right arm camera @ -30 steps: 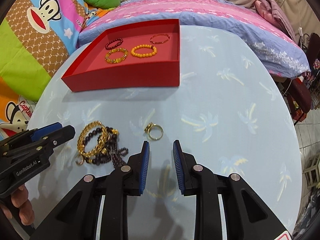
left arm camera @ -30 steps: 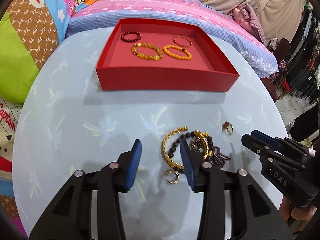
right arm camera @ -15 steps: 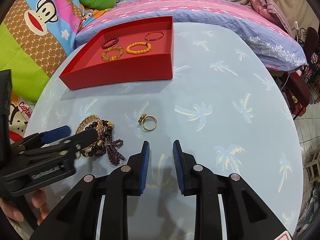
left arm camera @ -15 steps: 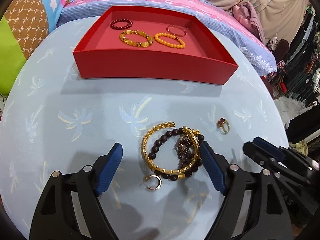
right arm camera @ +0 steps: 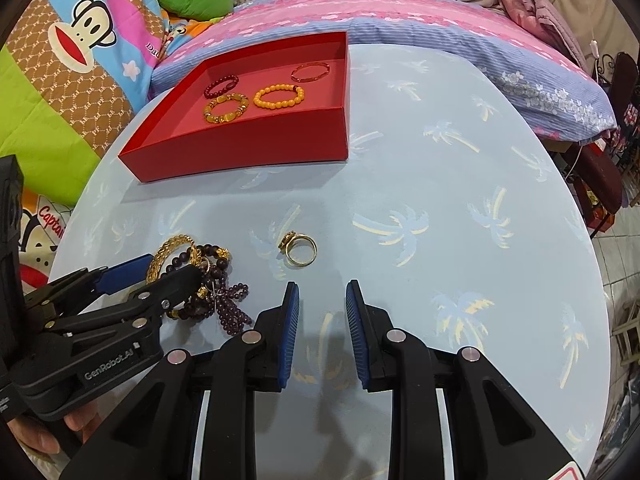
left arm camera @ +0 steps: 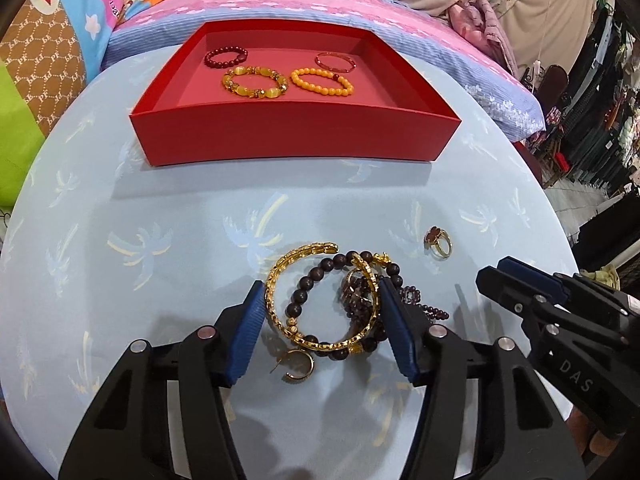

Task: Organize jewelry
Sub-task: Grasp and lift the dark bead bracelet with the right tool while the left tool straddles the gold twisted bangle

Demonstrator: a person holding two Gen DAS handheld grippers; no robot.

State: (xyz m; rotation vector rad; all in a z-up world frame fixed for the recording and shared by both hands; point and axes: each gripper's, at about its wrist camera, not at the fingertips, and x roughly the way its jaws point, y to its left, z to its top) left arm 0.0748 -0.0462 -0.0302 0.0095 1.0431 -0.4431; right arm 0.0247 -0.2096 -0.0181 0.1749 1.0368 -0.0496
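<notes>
A red tray [left arm camera: 296, 136] at the table's far side holds several bracelets [left arm camera: 254, 82]. A tangled pile lies near me: a gold bangle [left arm camera: 280, 304], a dark bead bracelet [left arm camera: 304, 292] and purple beads [left arm camera: 416, 300]. My left gripper [left arm camera: 322, 316] is open, its pads on either side of the pile, touching or nearly touching the bangle. A gold hoop [left arm camera: 298, 366] lies just before it. A gold ring [right arm camera: 300, 250] lies apart, ahead of my right gripper [right arm camera: 322, 320], which is open and empty. The ring also shows in the left wrist view [left arm camera: 439, 240].
The round table [right arm camera: 460, 184] has a light blue palm-print cloth. A bed with pink and blue covers [right arm camera: 400, 12] and bright cartoon bedding [right arm camera: 80, 52] lies beyond the table. Chairs and clutter [left arm camera: 592, 128] stand at the right.
My left gripper opened wide, moved forward over the pile, then narrowed so its pads now bracket the bangle and beads. My right gripper stayed open and drew slightly nearer the ring.
</notes>
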